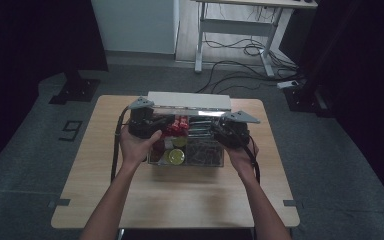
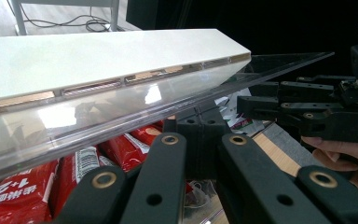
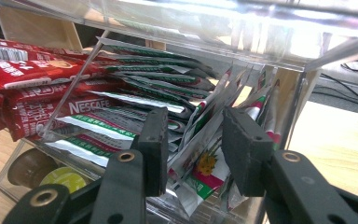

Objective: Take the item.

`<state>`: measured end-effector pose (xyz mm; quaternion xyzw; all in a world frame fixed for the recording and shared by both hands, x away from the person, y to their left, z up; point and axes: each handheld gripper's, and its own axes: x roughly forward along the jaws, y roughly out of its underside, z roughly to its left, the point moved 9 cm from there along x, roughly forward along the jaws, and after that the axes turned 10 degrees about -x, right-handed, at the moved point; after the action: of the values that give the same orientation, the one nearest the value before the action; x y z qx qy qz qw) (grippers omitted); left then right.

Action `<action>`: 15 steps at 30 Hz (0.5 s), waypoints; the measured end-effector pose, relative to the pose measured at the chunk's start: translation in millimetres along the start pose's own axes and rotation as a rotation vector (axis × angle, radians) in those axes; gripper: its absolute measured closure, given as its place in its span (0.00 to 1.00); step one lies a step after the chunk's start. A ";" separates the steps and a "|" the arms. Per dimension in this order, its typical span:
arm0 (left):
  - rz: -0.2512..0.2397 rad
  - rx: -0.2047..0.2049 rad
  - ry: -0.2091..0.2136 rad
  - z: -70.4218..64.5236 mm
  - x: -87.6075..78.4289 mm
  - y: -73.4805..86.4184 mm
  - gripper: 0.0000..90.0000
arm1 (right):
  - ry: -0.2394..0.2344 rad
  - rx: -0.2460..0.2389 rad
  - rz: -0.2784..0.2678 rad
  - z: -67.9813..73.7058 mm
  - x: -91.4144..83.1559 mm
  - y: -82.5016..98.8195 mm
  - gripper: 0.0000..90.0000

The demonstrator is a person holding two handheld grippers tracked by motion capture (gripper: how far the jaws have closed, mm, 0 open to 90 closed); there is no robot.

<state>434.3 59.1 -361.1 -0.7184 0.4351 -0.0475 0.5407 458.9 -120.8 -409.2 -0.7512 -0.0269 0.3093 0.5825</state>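
A clear acrylic box (image 1: 215,163) stands mid-table with its clear lid (image 2: 98,112) tilted up; the lid has a white bar (image 2: 98,56) along its back. My left gripper (image 2: 200,130) is at the box's back left (image 1: 147,124), its jaws together on the lid's edge. Red stick packets (image 2: 23,191) lie under the lid. My right gripper (image 3: 200,154) reaches into the box's right compartment (image 1: 227,131). Its jaws stand apart around upright green-and-white sachets (image 3: 205,163), and the pads do not press them.
Red Nescafe packets (image 3: 37,74) fill the middle compartment, with flat green sachets (image 3: 140,79) beside them. A yellow capsule (image 3: 65,177) and a brown one (image 3: 28,165) sit in the front compartment. The right gripper (image 2: 317,112) shows beyond the lid. Bare tabletop (image 1: 180,200) lies in front.
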 end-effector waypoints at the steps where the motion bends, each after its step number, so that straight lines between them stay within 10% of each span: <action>1: -0.001 -0.001 0.001 -0.1 0.0 0.0 1.00 | 0.003 -0.001 0.002 0.2 0.3 0.1 0.68; 9: -0.001 -0.003 0.002 0.5 0.6 0.4 1.00 | 0.024 -0.015 0.039 0.2 8.7 4.7 0.72; 15: -0.002 -0.004 0.002 0.8 0.5 0.3 1.00 | 0.027 -0.006 0.045 -1.5 8.7 7.0 0.94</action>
<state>434.9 59.4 -361.9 -0.7200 0.4348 -0.0478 0.5387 464.4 -120.8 -419.0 -0.7574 -0.0030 0.3119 0.5737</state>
